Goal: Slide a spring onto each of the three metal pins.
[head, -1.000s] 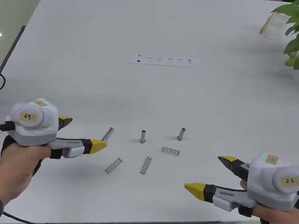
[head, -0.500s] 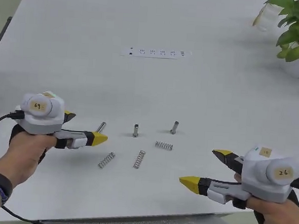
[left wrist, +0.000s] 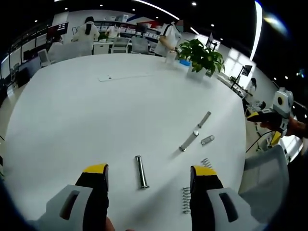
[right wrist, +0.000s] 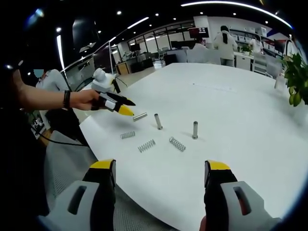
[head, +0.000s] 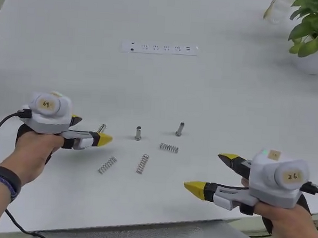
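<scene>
Well this side of the power strip (head: pixel 159 48), the lying pin (head: pixel 101 127) has one end hidden behind the left gripper (head: pixel 91 129). Right of the strip, the plant (head: pixel 311 30) is cut off.

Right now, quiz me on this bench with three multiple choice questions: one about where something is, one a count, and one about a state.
1. The pin lying flat is:
A. by the left gripper's tip
B. by the right gripper's tip
C. midway between both grippers

2. Springs lying loose:
A. two
B. three
C. four

3. The right gripper's jaws are:
A. shut on a spring
B. shut and empty
C. open

Answers:
1 A: in the head view it lies just beside that gripper's yellow tip.
2 B: three lie apart from each other, and none is on a pin.
3 C: the right gripper view shows a wide gap between the jaws.
</scene>
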The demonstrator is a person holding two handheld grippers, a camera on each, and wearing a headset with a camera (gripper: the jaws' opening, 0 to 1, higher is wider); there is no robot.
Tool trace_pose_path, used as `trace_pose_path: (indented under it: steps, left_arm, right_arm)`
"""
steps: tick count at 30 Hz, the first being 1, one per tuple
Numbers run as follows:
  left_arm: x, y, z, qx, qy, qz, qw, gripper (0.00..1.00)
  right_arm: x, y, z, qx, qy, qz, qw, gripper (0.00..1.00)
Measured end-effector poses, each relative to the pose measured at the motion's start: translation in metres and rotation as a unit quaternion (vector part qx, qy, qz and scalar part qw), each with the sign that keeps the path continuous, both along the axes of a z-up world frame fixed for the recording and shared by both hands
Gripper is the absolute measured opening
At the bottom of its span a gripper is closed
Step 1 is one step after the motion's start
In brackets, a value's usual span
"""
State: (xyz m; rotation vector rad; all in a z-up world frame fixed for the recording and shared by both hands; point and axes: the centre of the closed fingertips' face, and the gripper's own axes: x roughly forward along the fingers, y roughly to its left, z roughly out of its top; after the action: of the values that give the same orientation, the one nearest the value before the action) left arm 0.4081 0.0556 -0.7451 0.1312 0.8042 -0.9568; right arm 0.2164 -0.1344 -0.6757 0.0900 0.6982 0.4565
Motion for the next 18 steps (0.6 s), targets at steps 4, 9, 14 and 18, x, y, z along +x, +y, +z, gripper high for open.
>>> trace_pose_path:
  steps: [4,9,14,18]
  left_arm:
    - [0.002,-0.002,-0.006,0.003,0.005,0.005,1.0,0.59]
    - [0.005,-0.004,-0.014,0.006,0.013,0.013,0.9998,0.53]
    - [0.006,-0.009,-0.019,0.01,0.018,0.014,0.9997,0.48]
    - [0.007,-0.014,-0.023,0.016,0.021,0.012,0.9996,0.43]
  right_arm:
    - [0.0,0.0,-0.001,0.0,0.001,0.0,1.0,0.74]
    - [0.002,0.0,-0.001,0.002,0.0,-0.001,1.0,0.74]
    - [0.003,0.002,-0.001,0.003,0.001,0.001,1.0,0.74]
    - [0.004,0.001,-0.002,0.004,0.002,0.001,1.0,0.74]
